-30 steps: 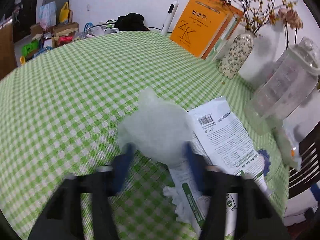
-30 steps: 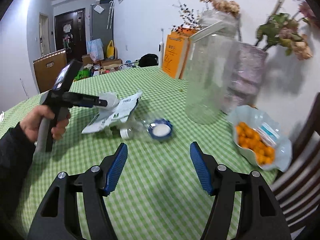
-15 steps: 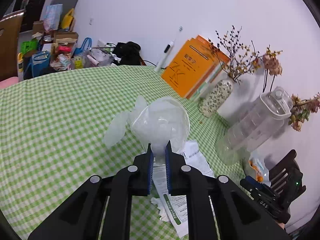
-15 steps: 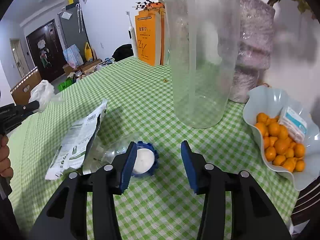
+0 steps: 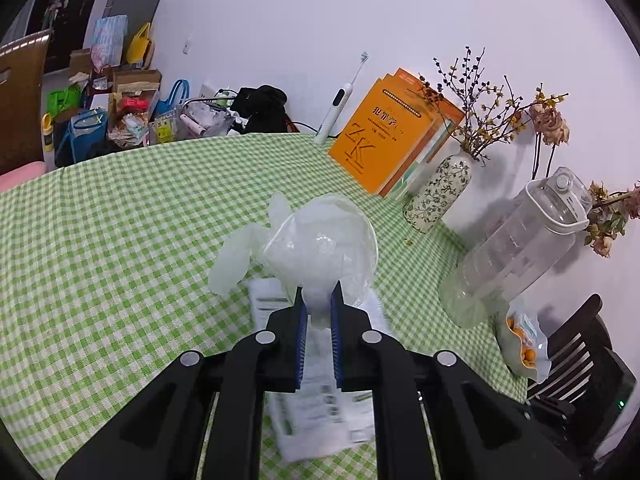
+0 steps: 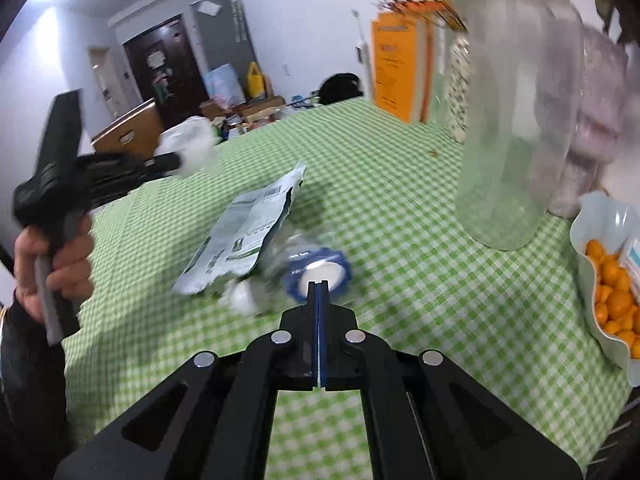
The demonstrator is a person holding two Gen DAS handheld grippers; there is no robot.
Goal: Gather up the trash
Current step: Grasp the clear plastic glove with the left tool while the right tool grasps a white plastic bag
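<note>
Green-and-white check cloth covers the counter [image 5: 120, 240], which runs back to a white wall and a cluttered corner of bags and boxes.

Largest on it is the clear jug [image 5: 516, 248], standing upright near the wall, with a dish [image 6: 600, 240] of small orange fruit just beside it. Orange books [image 5: 392, 132] lean on the wall; the front cover shows a big "ZK" under a line of Chinese characters I cannot read with certainty. A patterned vase [image 5: 440, 192] of dry twigs stands beside them.

Next comes the trash. An empty pouch [image 6: 244, 232] lies flat and torn on the cloth, printed with a barcode and fine text too small to read. It is thin, light and floppy, so I judge an edge or corner the best place to pinch it. My left claw [image 5: 318, 308] holds a white plastic bag [image 5: 320, 248] off the cloth, pads pinching its gathered neck; the bag is soft, nearly weightless and slippery film, so the bunched neck is the sure hold.

Smallest is the blue cap [image 6: 318, 274], with crumpled clear plastic around it, just beside the pouch. My right claw [image 6: 318, 292] has just been closing and its pads are now pressed together at the cap's near edge. Blur keeps me from telling whether film is caught between them. I judge the cap stiff and the film likely to slip.
</note>
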